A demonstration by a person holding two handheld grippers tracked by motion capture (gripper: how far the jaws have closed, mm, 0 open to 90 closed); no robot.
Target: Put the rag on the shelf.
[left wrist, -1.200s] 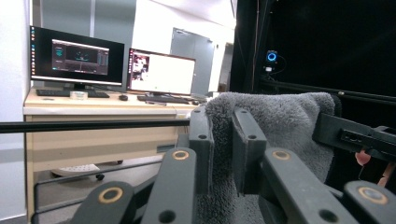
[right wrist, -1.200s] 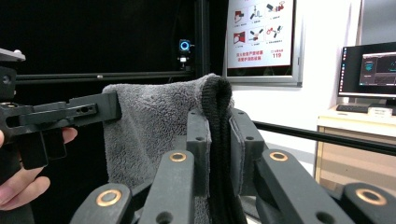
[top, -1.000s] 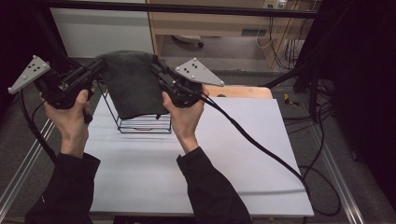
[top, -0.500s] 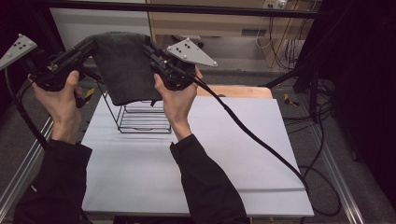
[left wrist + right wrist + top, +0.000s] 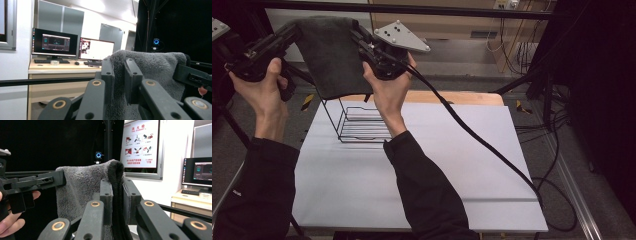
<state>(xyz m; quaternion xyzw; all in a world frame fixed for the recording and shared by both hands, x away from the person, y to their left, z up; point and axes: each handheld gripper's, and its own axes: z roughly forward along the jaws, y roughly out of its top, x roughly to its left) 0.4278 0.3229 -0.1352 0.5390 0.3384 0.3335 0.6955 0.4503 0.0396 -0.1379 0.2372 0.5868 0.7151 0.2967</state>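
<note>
A dark grey towel (image 5: 334, 55) hangs spread between my two grippers, high over the table's back left. My left gripper (image 5: 294, 31) is shut on its upper left corner, and my right gripper (image 5: 357, 35) is shut on its upper right corner. In the left gripper view the jaws (image 5: 118, 62) pinch the fluffy towel (image 5: 155, 67) edge. In the right gripper view the jaws (image 5: 117, 182) clamp the towel's (image 5: 82, 187) thick hem. The towel's lower edge hangs just above a black wire rack (image 5: 359, 122).
The wire rack stands at the back left of the white table (image 5: 437, 165). A wooden board (image 5: 452, 97) lies along the table's far edge. My right gripper's cable (image 5: 482, 145) trails across the table to the right. Dark frame posts stand around.
Both hands have risen with the towel held between them. The towel, which draped over the rack, now hangs with its lower edge just above the rack's top.
</note>
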